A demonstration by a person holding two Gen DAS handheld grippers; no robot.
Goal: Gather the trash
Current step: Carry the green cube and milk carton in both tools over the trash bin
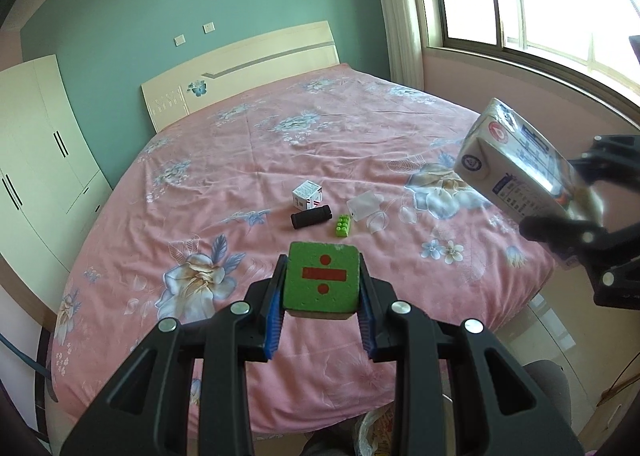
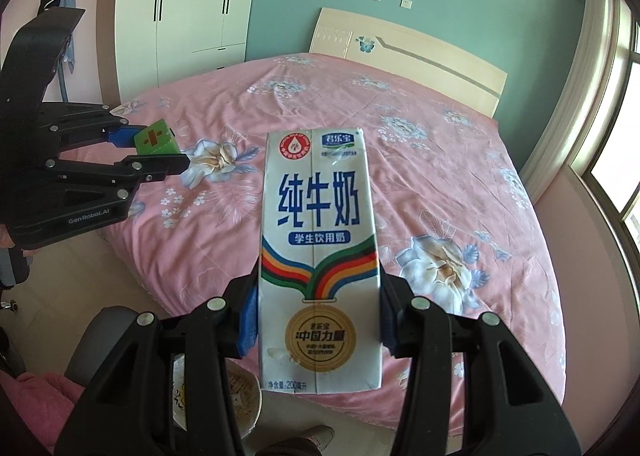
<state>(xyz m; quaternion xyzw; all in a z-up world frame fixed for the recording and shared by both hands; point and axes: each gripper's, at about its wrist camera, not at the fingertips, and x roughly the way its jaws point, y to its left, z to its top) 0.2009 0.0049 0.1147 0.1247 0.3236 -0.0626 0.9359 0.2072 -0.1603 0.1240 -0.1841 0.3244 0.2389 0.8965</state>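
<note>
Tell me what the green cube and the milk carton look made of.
Green cube with a red division sign: apparently foam or sponge, matte, its face speckled with tiny pits. White printed milk carton: looks like coated paperboard, smooth and slightly glossy, with a folded centre seam and sharp creased edges.

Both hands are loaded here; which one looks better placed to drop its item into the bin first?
Probably right. The right gripper holds the milk carton just above the lined bin at the bed's foot. The left gripper, clamping the green block, also shows that bin, off to its side.
</note>
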